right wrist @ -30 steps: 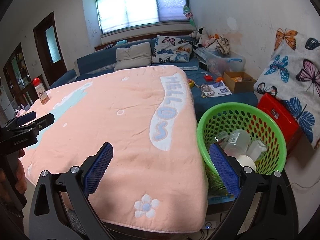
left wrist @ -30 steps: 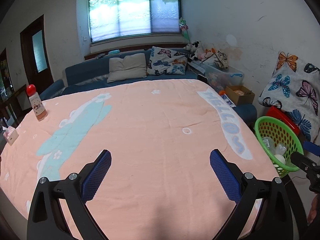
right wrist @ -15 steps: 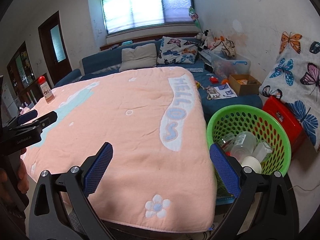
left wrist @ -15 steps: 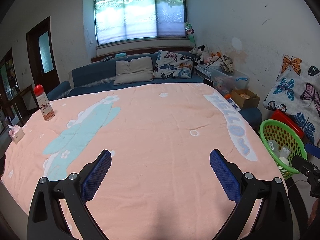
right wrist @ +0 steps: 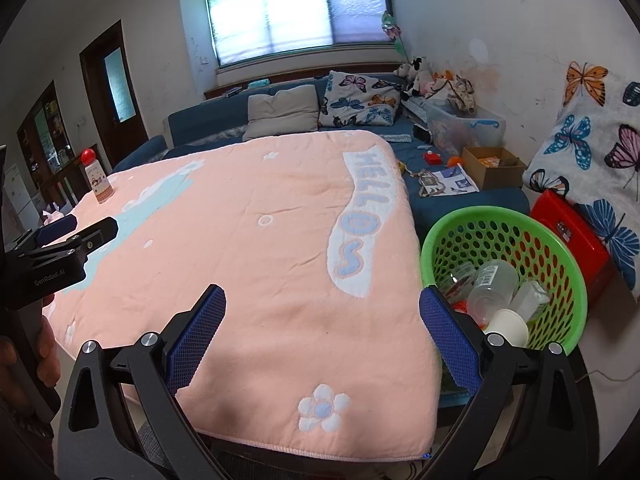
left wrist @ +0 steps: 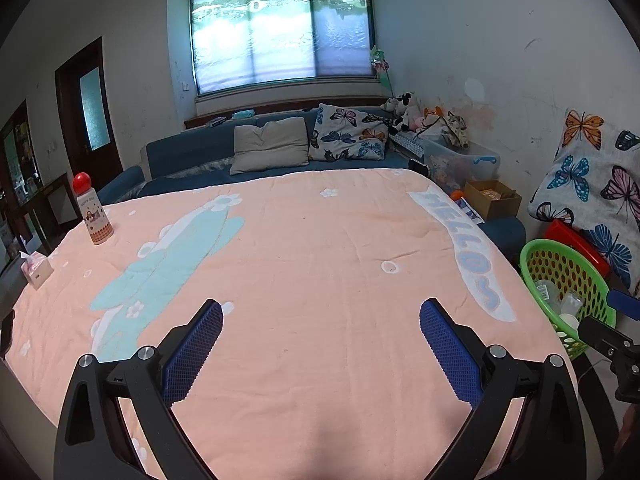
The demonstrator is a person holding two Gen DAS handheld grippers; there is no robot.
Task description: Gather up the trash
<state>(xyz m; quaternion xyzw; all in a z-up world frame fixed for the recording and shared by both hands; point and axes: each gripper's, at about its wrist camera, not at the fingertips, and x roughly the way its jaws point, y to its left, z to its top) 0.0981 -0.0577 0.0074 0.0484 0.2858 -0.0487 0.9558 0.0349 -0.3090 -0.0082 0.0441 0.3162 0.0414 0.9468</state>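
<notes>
Left gripper (left wrist: 320,312), right gripper (right wrist: 320,300): both wide apart, empty. Green basket (right wrist: 560,240), lower right, holds collected cups. Step: seeking remaining trash; next likely bottle (left wrist: 93,210), upper left of table (left wrist: 320,240).

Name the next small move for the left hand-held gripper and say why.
Probably carry the left hand-held gripper forward and left toward the red-capped bottle by the table's far-left edge. It is open and empty, the green basket already holds cups and bottles, and that bottle and the pink tissue pack are all that remain on the pink cloth.
</notes>
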